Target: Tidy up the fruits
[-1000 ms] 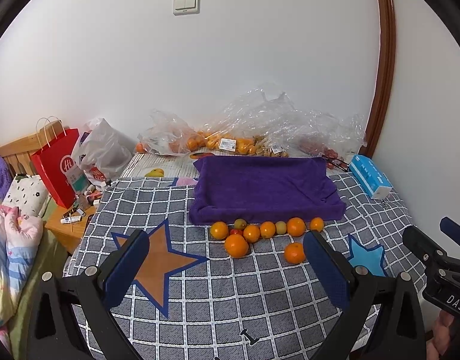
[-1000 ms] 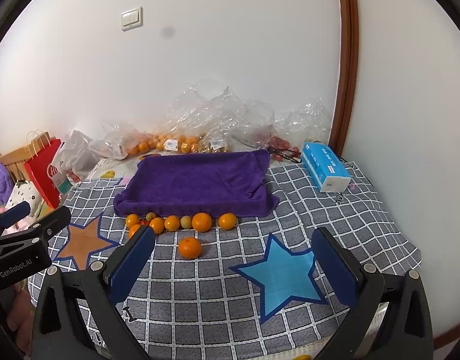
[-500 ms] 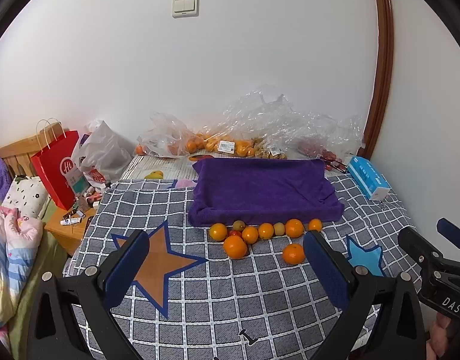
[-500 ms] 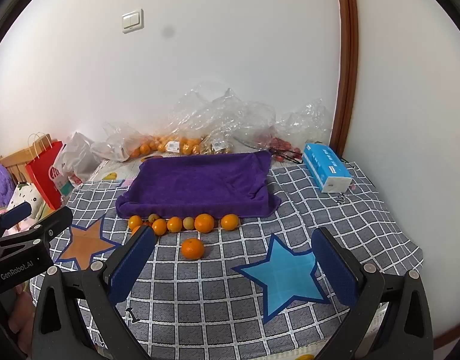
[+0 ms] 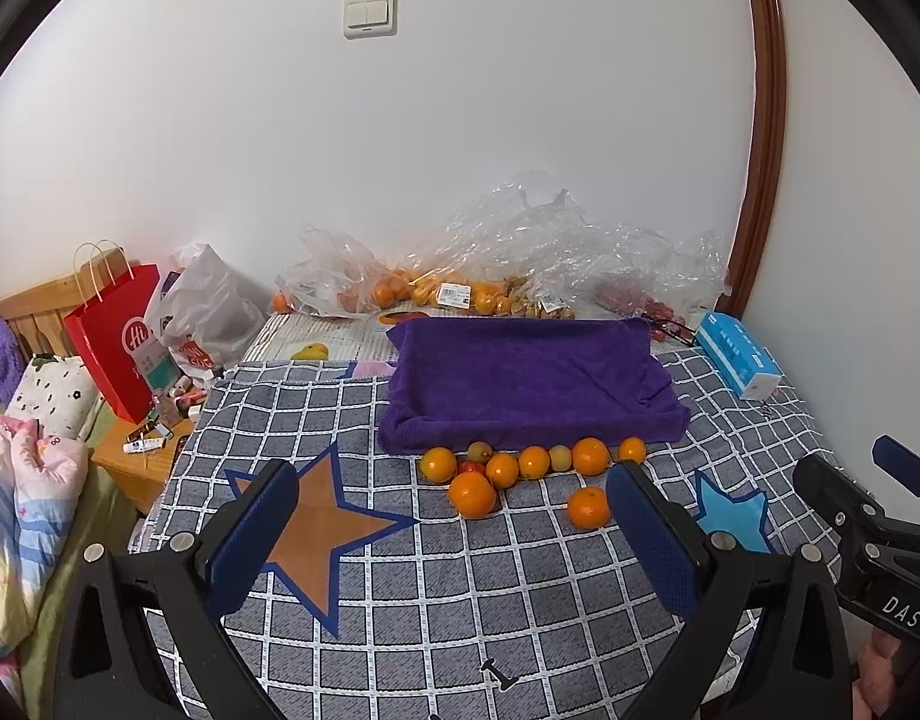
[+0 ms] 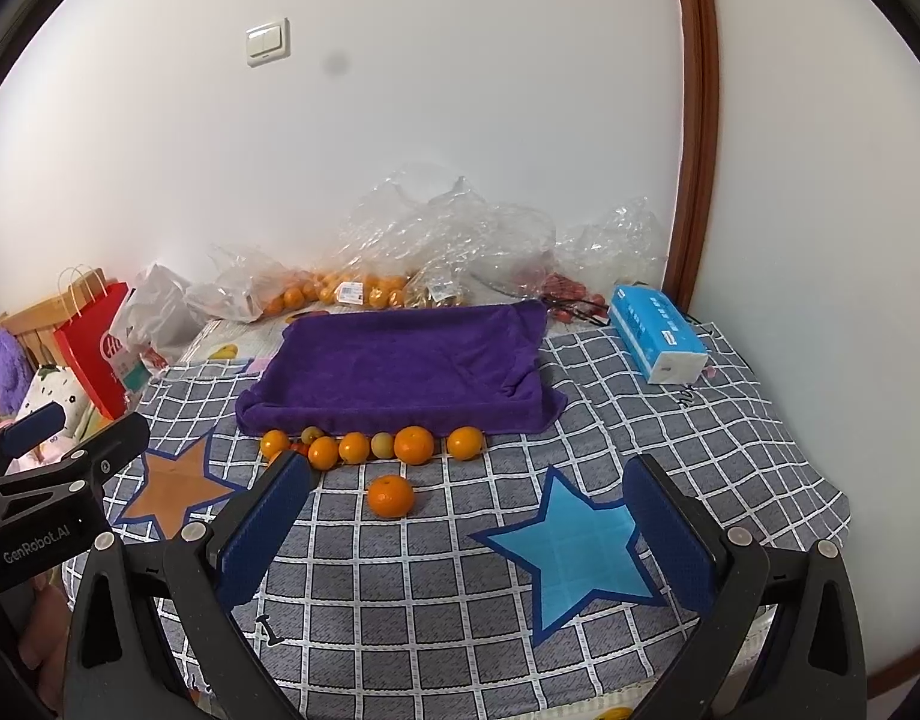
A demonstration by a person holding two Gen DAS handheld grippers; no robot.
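Observation:
A purple towel-lined tray point(image 5: 529, 384) point(image 6: 399, 363) lies at the middle back of the checked bedspread. Along its front edge runs a row of fruits point(image 5: 535, 461) point(image 6: 372, 446): several oranges, two small greenish fruits and something red. A big orange point(image 5: 472, 494) and a lone orange point(image 5: 588, 507) point(image 6: 390, 495) lie a little nearer. My left gripper point(image 5: 453, 531) is open, held back from the fruits with nothing between its blue pads. My right gripper point(image 6: 469, 525) is open too and holds nothing. Each gripper shows at the edge of the other's view.
Clear plastic bags with more oranges point(image 5: 435, 291) point(image 6: 339, 294) pile against the back wall. A blue tissue pack point(image 5: 739, 357) point(image 6: 658, 333) lies at the right. A red paper bag point(image 5: 114, 339), a grey bag and a bedside table stand left. The bedspread point(image 6: 670, 420) ends near the right wall.
Both views have shifted slightly, so the fruits and tray sit a little higher and farther than a second ago. Both grippers stay open; no fruit has moved.

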